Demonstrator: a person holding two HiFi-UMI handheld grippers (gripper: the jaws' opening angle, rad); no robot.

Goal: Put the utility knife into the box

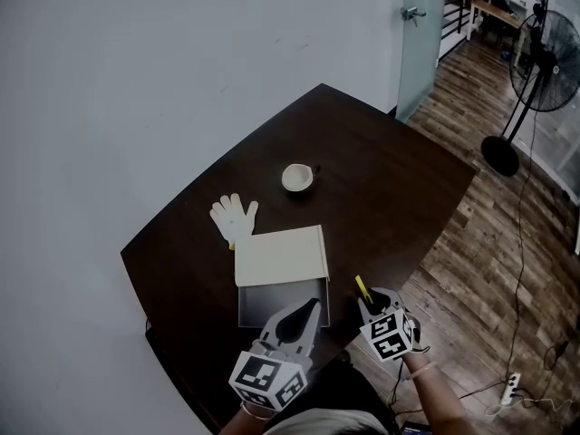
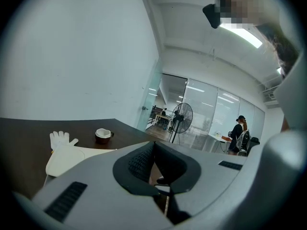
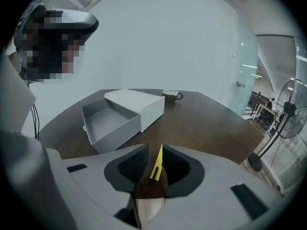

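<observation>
The yellow utility knife (image 1: 363, 289) (image 3: 157, 163) sticks out forward between the jaws of my right gripper (image 1: 373, 304) (image 3: 154, 169), which is shut on it near the table's front right edge. The box lies to its left: a white sleeve (image 1: 279, 256) (image 3: 139, 102) with a grey drawer (image 1: 283, 299) (image 3: 108, 121) pulled out toward me, open and empty. My left gripper (image 1: 308, 311) (image 2: 154, 166) hovers at the drawer's near edge, jaws together with nothing between them.
A white glove (image 1: 234, 216) (image 2: 60, 139) lies just beyond the box, and a small cup (image 1: 297, 178) (image 3: 170, 95) stands further back. The dark table (image 1: 390, 188) sits against a white wall. A standing fan (image 1: 544, 53) is on the wood floor at right.
</observation>
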